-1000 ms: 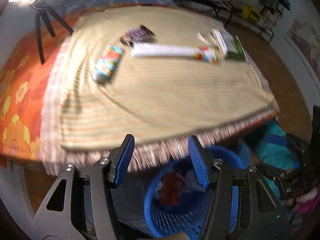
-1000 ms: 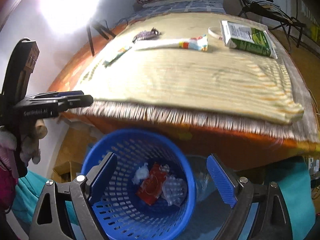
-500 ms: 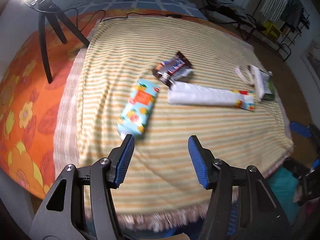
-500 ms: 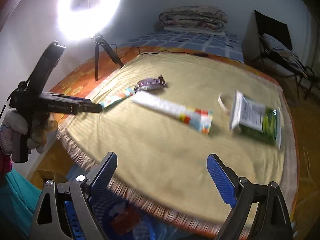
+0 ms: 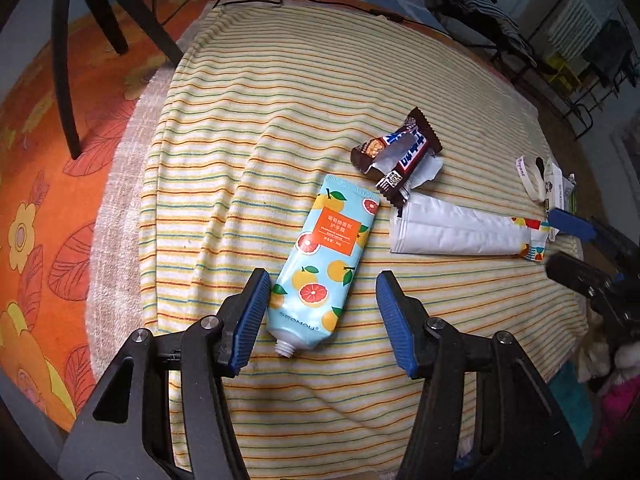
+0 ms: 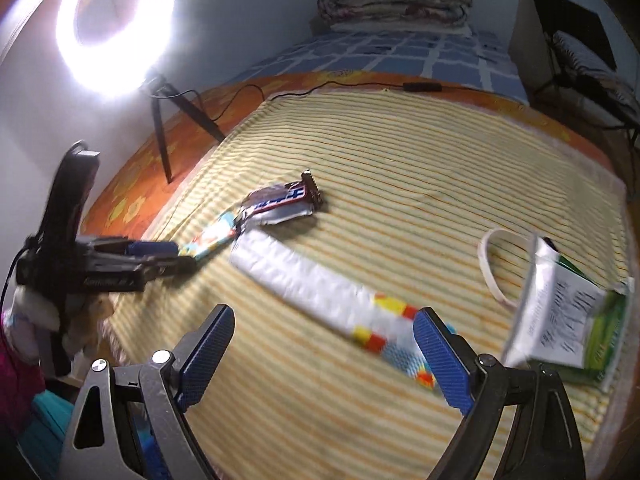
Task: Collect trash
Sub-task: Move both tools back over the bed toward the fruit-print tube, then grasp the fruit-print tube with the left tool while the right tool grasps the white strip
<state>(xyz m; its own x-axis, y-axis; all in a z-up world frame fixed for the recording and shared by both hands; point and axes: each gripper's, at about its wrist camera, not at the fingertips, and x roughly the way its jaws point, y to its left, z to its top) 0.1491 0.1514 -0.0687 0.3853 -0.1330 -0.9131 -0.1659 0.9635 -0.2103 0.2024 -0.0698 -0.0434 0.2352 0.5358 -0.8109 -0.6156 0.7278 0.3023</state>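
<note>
Left wrist: candy wrapper (image 5: 398,156) overlaps white pouch (image 5: 460,232).

On the striped cloth (image 5: 248,128), the tube (image 5: 322,264) lies nearest the left gripper (image 5: 320,316), with the candy wrapper (image 5: 400,156) behind it, the long packet (image 5: 452,232) to its right, and the pouch (image 6: 560,320) farthest right.

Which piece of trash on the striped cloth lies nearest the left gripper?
The fruit-printed tube: its uncapped neck lies between the open left gripper's fingers. The candy wrapper and white packet lie farther off.
</note>
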